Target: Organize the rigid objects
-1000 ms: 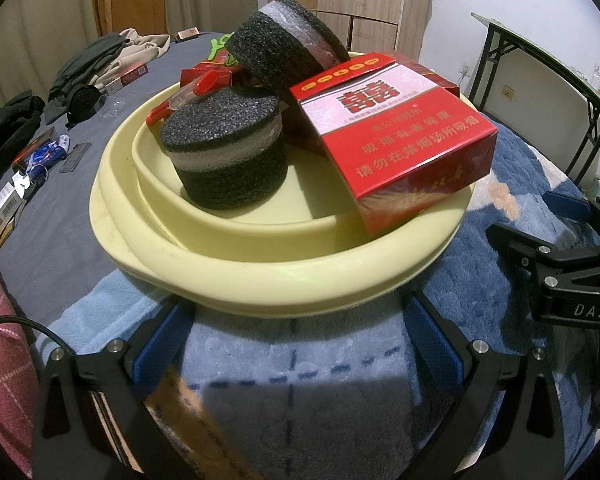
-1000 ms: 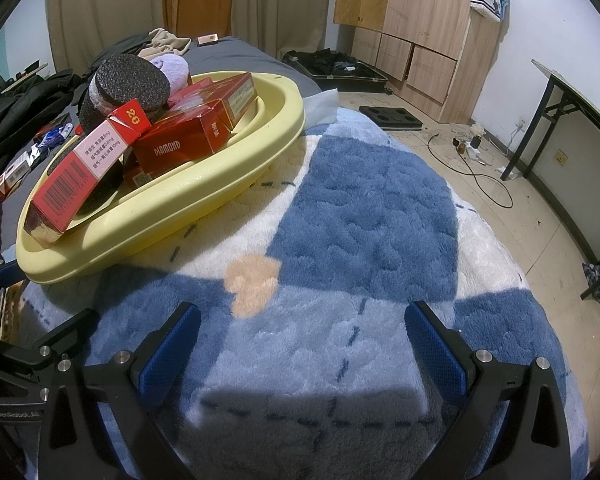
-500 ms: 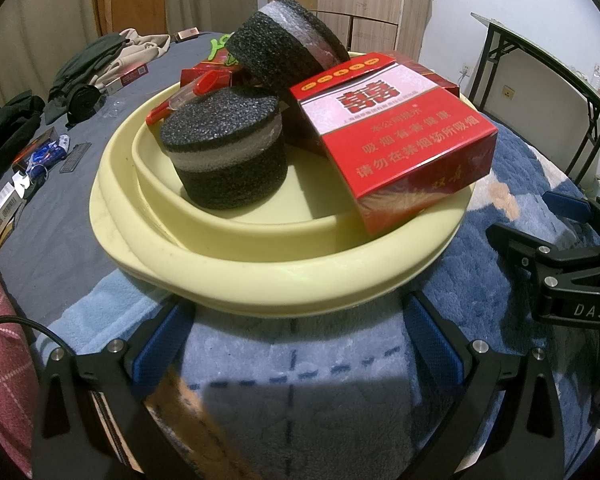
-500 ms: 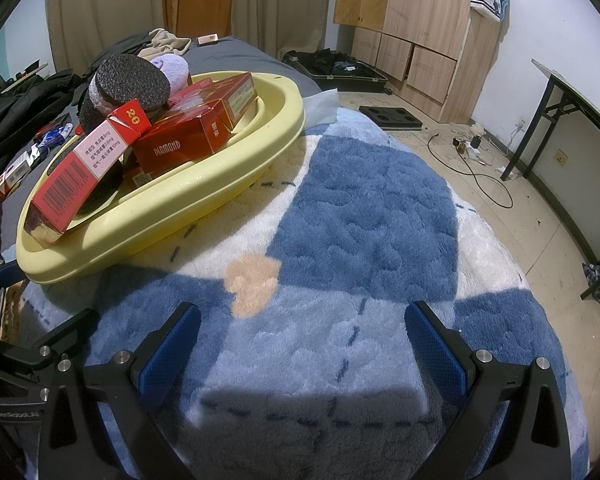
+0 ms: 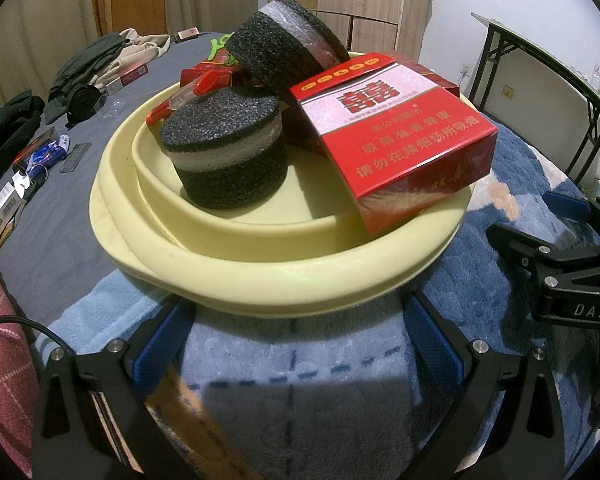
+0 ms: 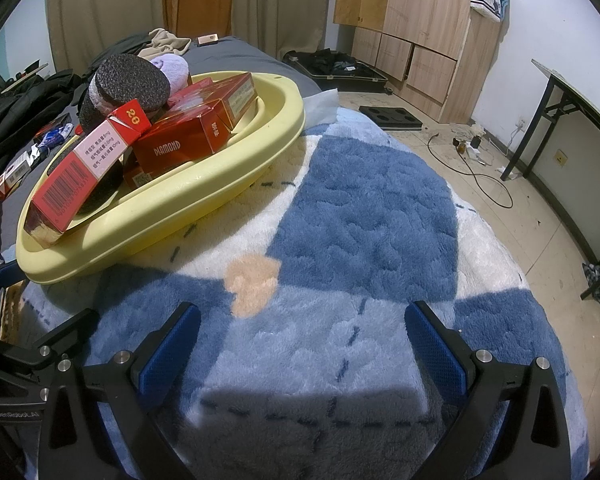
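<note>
1. On the blue and white fleece blanket (image 6: pixel 364 216) sits the yellow basin (image 5: pixel 284 284), which serves as the landmark here; it holds two black foam cylinders and several red cartons.
2. Inside the basin, the upright foam cylinder (image 5: pixel 224 152) stands toward its left wall, and the second foam cylinder (image 5: pixel 288 52) lies tilted behind it, propped on the cartons.
3. The large red carton (image 5: pixel 396 140) leans over the basin's right rim, its lower corner resting on the rim; in the right wrist view a "Diamond" carton (image 6: pixel 184 148) lies behind it, deeper in the basin.
4. Beyond the basin's left side, a grey sheet (image 5: pixel 60 240) carries scattered small boxes and dark clothing (image 5: pixel 4 128).
5. Farther from the basin on its right stand wooden cabinets (image 6: pixel 416 36) and a black folding table (image 6: pixel 560 120), over a floor with a cable (image 6: pixel 484 176) on it.
6. The left gripper (image 5: pixel 296 344) hovers just in front of the basin's near rim, its blue-padded fingers spread wide and holding nothing.
7. The right gripper (image 6: pixel 300 344) hovers over the blanket to the basin's right, well apart from it, jaws likewise spread wide and empty.
8. Compared with a second ago, nothing has shifted: both grippers and the basin's contents sit exactly where they were.
</note>
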